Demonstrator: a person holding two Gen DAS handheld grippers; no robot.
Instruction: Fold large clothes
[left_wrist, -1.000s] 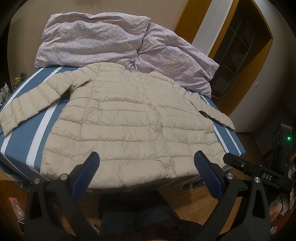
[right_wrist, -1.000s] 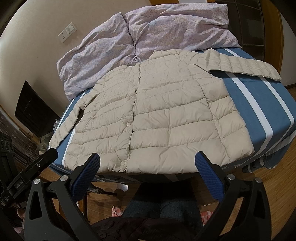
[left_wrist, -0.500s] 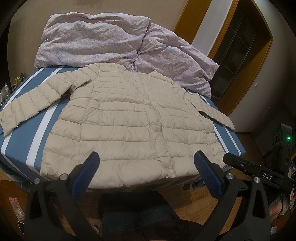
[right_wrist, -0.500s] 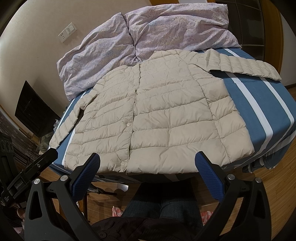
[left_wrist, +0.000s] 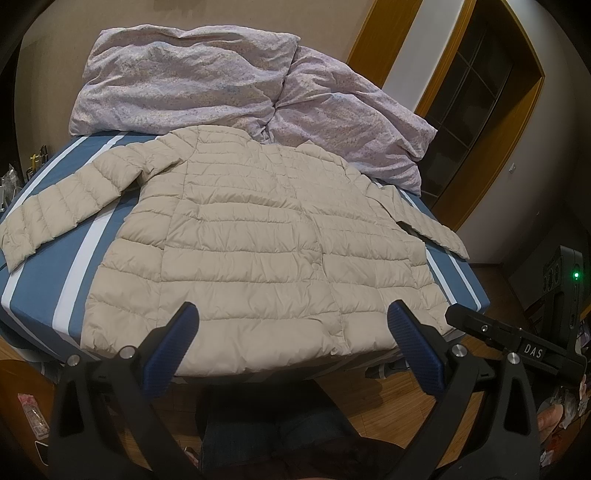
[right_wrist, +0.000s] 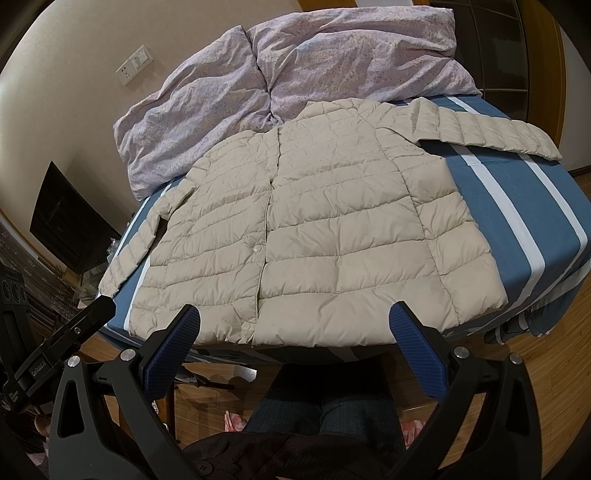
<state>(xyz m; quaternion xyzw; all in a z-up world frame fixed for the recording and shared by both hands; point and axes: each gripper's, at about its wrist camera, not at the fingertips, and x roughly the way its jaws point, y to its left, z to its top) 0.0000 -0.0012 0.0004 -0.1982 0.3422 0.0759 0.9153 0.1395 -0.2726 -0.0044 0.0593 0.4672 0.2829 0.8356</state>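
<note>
So the beige puffer jacket (left_wrist: 258, 243) is laid out flat, front side up, on a bed with a blue sheet with white stripes (left_wrist: 66, 273). It's buttoned shut down the middle, and you can see a couple of snaps along the placket in the right wrist view (right_wrist: 257, 249). Both sleeves are spread out to the sides: one sleeve (left_wrist: 62, 206) runs diagonally toward the left edge of the bed in the left wrist view, and the other sleeve (right_wrist: 491, 134) sticks out toward the far right corner in the right wrist view. The hem sits right at the near edge of the bed, just about hanging over it.

Behind the collar there's a rumpled lilac floral duvet (left_wrist: 229, 81) bunched up against the wall, touching the top of the jacket.

Left tongs (left_wrist: 291, 343) are spread wide apart, nothing between the blue pads, hovering just short of the hem near its middle. Right tongs (right_wrist: 293, 345) are the same deal, wide apart and empty, parked in front of the hem on their side. Neither is touching the jacket.

Below the tongs you can see the person's legs in dark jeans (right_wrist: 325, 417) and a wooden floor (right_wrist: 546, 398). There's a white wall socket (right_wrist: 133, 64) on the wall to the left of the duvet.
</note>
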